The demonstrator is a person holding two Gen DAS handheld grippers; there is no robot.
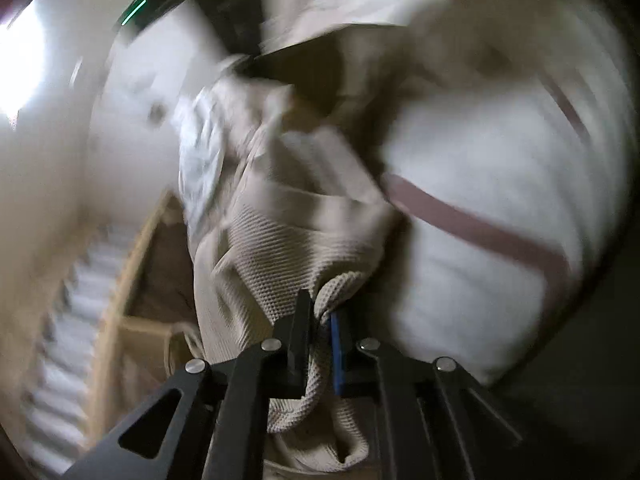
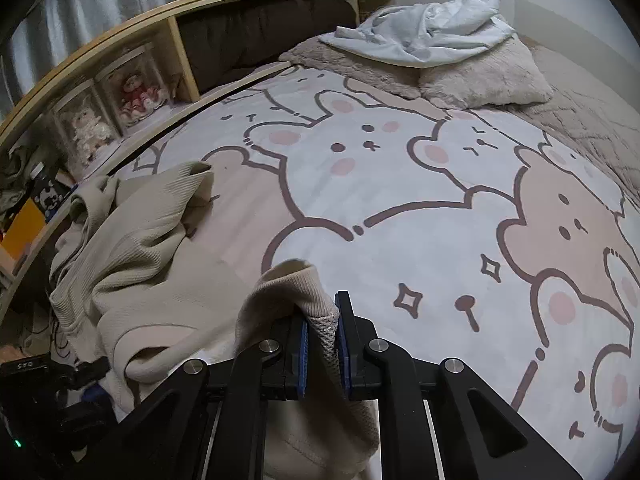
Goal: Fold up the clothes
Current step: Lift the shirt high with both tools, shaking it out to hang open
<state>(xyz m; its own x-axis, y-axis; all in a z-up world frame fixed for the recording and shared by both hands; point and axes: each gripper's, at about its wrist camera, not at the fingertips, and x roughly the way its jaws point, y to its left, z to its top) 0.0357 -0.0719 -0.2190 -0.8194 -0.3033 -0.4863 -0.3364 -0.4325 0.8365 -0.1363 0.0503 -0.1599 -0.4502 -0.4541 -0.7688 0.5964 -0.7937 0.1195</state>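
1. The beige waffle-knit sweater [image 2: 132, 248] lies crumpled on the near left part of the bed, by the wooden shelf edge; one ribbed part of it rises toward the right camera, and the rest trails away to the left.

2. The right claw [image 2: 323, 334] is clenched on a ribbed edge of that sweater, the knit pinched between its blue pads [image 2: 303, 344]. From this claw the bulk of the garment lies to the left and slightly ahead, so the cloth's long run goes leftward across the bed.

3. The left claw [image 1: 320, 320] is also clenched on the same waffle knit, with a bunched fold caught between its fingers. Its view is blurred; the cloth hangs or stretches away ahead of it, but how it is oriented against the bed cannot be told.

4. The left claw's body shows at the lower left of the right wrist view, beside the sweater's heap, so the left claw appears nearer the bulk and the right claw holds the outlying end.

5. Judgement: the coming move turns on drawing the two held parts apart along that left-right line to spread the garment flat.

6. Farther out, the white and tan cartoon-bear bedsheet [image 2: 400, 216] lies open to the right, with a fluffy beige pillow [image 2: 480, 76] and a crumpled white cloth [image 2: 424, 28] well apart at the head.
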